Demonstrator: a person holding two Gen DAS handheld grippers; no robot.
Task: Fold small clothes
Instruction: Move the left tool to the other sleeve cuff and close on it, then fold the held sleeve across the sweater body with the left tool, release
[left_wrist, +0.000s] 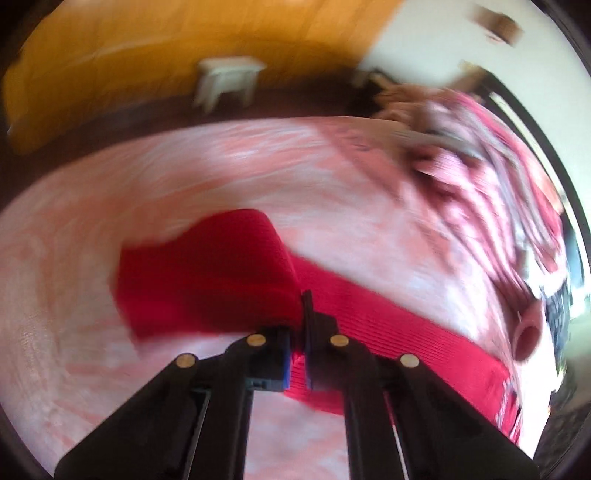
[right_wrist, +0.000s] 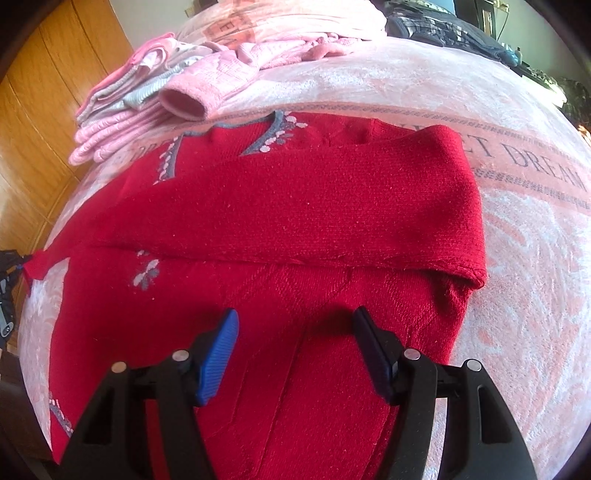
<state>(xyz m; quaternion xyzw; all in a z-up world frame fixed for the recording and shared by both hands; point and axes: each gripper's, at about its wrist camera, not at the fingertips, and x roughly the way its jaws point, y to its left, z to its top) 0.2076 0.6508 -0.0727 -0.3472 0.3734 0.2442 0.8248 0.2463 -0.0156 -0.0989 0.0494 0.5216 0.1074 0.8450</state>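
While the red sweater (right_wrist: 288, 206) lies across the pink bedspread (right_wrist: 517, 258), long axis left to right, we pinch its edge with our left gripper (left_wrist: 298, 332) — right gripper (right_wrist: 295, 354) spread above it; folded pink clothes (right_wrist: 147, 99) stacked beyond.

Left wrist view: heavy motion blur across the whole frame. Bed blanket (left_wrist: 221, 166) pattern is smeared into streaks, clothes pile (left_wrist: 491, 162) at upper right unreadable, stool (left_wrist: 229, 81) soft-edged. Only my left claw (left_wrist: 300, 332) is near-sharp. White wall is blown out top right.

Right wrist view: sharp, knit texture on the red sweater (right_wrist: 295, 206) resolves fine, and blanket lettering is legible. Bright daylight, apparently from the upper right; blanket washes out pale there. My right claw (right_wrist: 295, 354) throws soft dark shadows onto the sweater just ahead of the fingers.

Both: strong fisheye bowing, dark vignette ring at corners, colours saturated.
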